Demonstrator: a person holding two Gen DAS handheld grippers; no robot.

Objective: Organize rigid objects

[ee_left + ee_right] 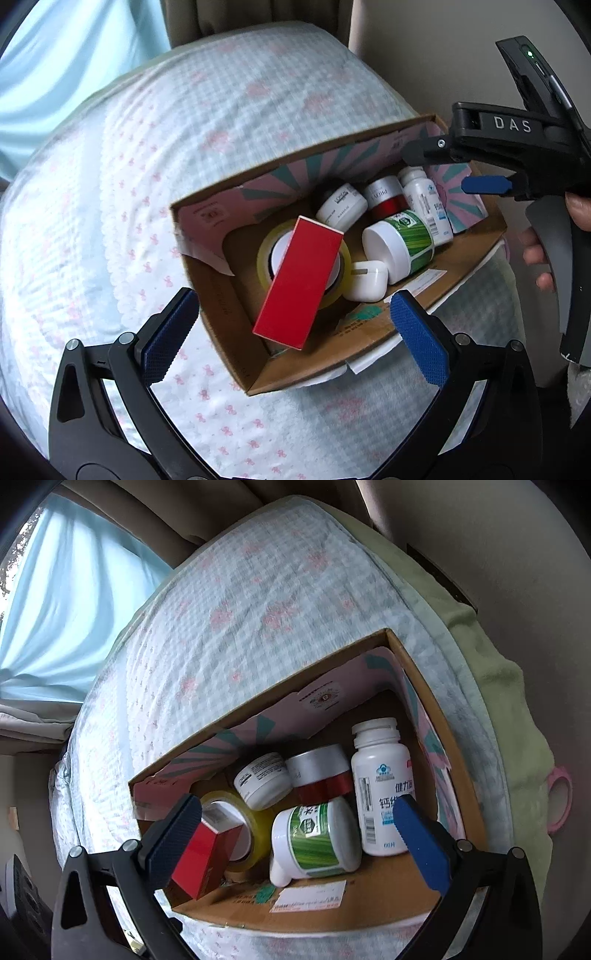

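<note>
Only left view shows white earbud case [367, 280], right tool [448, 170] over cardboard box [236, 332], both tools wide, empty.

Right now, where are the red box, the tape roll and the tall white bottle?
red box [301, 282], left wrist view, middle of its red face.
tape roll [258, 825], right wrist view, yellow outer band.
tall white bottle [380, 775], right wrist view, upper label.

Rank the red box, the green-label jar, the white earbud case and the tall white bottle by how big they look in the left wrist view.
1. red box, though it lies nearest the camera
2. green-label jar
3. tall white bottle and white earbud case: too alike to rank, and the bottle is partly hidden.
</note>
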